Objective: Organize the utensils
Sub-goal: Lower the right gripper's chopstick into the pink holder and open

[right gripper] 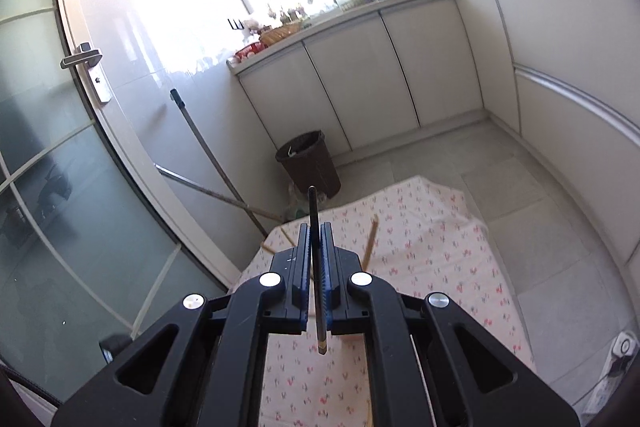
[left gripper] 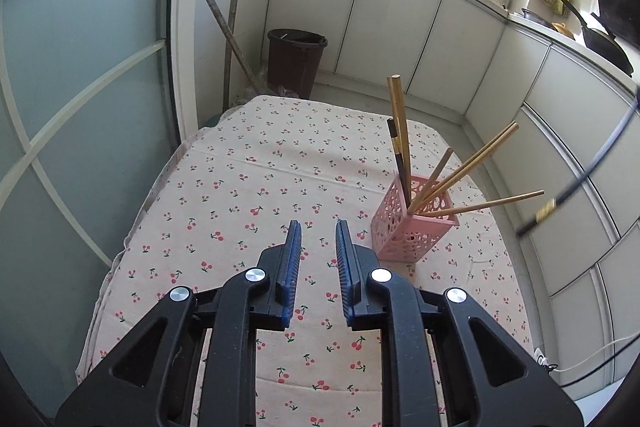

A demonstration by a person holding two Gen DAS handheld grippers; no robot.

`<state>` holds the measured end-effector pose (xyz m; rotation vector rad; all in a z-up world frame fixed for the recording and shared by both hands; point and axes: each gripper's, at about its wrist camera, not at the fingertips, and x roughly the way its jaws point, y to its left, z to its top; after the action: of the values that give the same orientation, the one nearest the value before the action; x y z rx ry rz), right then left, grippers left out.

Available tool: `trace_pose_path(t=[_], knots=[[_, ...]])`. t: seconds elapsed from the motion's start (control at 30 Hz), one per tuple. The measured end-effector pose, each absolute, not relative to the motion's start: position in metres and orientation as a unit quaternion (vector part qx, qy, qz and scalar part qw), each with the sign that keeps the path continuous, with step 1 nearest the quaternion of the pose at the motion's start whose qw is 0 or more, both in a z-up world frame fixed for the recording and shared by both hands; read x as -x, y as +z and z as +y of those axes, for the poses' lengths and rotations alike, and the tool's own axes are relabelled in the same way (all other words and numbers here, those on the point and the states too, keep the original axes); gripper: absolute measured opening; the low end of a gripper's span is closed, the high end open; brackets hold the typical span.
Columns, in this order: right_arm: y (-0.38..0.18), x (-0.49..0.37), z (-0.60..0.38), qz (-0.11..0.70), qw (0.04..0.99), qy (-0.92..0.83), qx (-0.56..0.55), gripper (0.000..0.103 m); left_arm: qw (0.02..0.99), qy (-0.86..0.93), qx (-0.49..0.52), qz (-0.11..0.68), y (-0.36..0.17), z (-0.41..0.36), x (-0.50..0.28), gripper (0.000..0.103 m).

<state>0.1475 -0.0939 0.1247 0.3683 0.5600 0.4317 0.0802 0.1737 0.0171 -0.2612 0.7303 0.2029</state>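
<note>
While the right gripper point(right gripper: 315, 239) pinches a thin black chopstick with a gold band near one end point(right gripper: 314, 223) between its blue pads, we read that stick as light, stiff and smooth, so it can pivot or slide in a narrow pinch. The grip sits around mid-length, which should keep it balanced; taking it nearer the banded end would leave more free tip to aim into the holder. In the left wrist view this same stick shows blurred at the right edge, well apart from everything else.

The left gripper point(left gripper: 317, 231) hangs over the counter covered by a cherry-print cloth point(left gripper: 240, 179), its jaws slightly spread with nothing between them. Just beside it on the right stands the pink perforated plastic holder point(left gripper: 404, 231), already carrying several wooden chopsticks point(left gripper: 460, 171) and one dark one, all leaning outward. We judge the holder light and easy to tip, so steadying its wall may help.
</note>
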Motion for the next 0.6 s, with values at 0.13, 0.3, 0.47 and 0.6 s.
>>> trace_pose_path(t=[0.13,0.3,0.47,0.6], knots=[[0.133,-0.171,-0.082,0.267,0.926,0.199,-0.176,0.005,0.919,0.094,0.13,0.361,0.015,0.174,-0.083,0.018],[0.121,-0.202,-0.066,0.277,0.929,0.179,-0.167,0.005,0.916,0.089,0.137,0.367,0.014,0.177,-0.086,0.018],[0.097,-0.221,-0.051,0.283,0.933,0.159,-0.152,0.005,0.916,0.087,0.135,0.369,0.014,0.178,-0.09,0.018],[0.075,-0.233,-0.044,0.29,0.929,0.163,-0.159,0.008,0.915,0.089,0.135,0.368,0.013,0.178,-0.093,0.018]])
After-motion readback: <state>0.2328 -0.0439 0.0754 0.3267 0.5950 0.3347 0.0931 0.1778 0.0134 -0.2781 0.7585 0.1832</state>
